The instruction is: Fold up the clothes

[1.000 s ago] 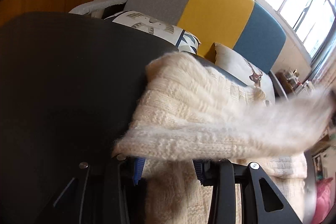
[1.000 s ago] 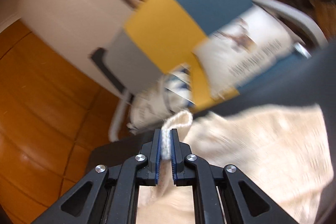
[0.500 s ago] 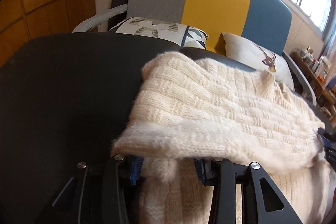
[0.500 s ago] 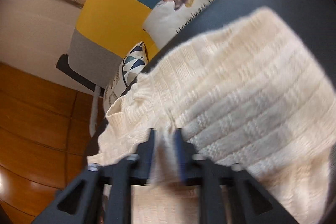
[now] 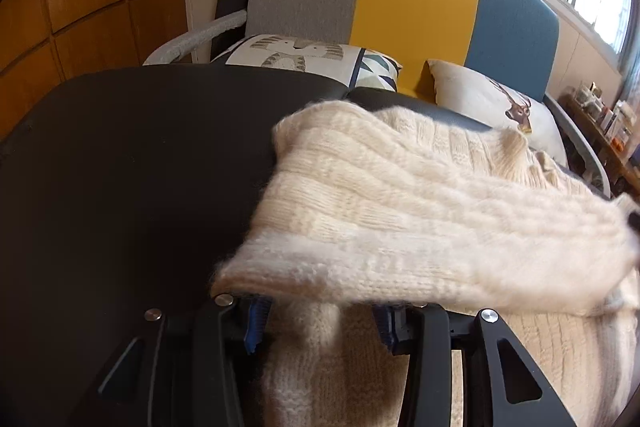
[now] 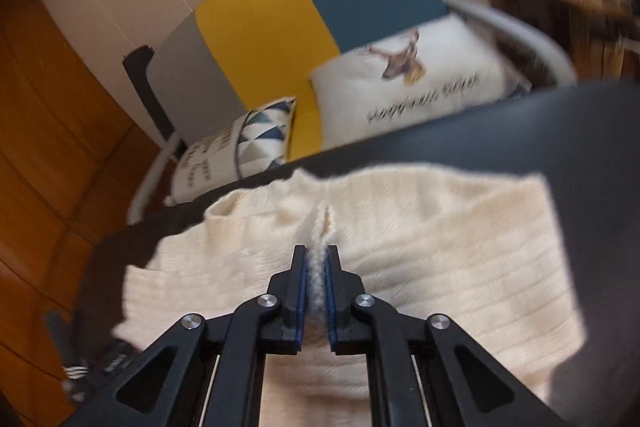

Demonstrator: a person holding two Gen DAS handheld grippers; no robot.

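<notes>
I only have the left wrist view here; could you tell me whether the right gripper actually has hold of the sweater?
Observer: Yes. The right gripper is shut on a raised ridge of the cream sweater, pinched between its blue pads.
Operator: Thank you. How does the cloth beyond it lie?
Observer: It lies spread on the dark table, mostly flat, with a squared corner on the right side of that view.
Operator: Does its far edge hang off the table?
Observer: No. A strip of table shows beyond that edge, in front of the deer cushion.
</notes>
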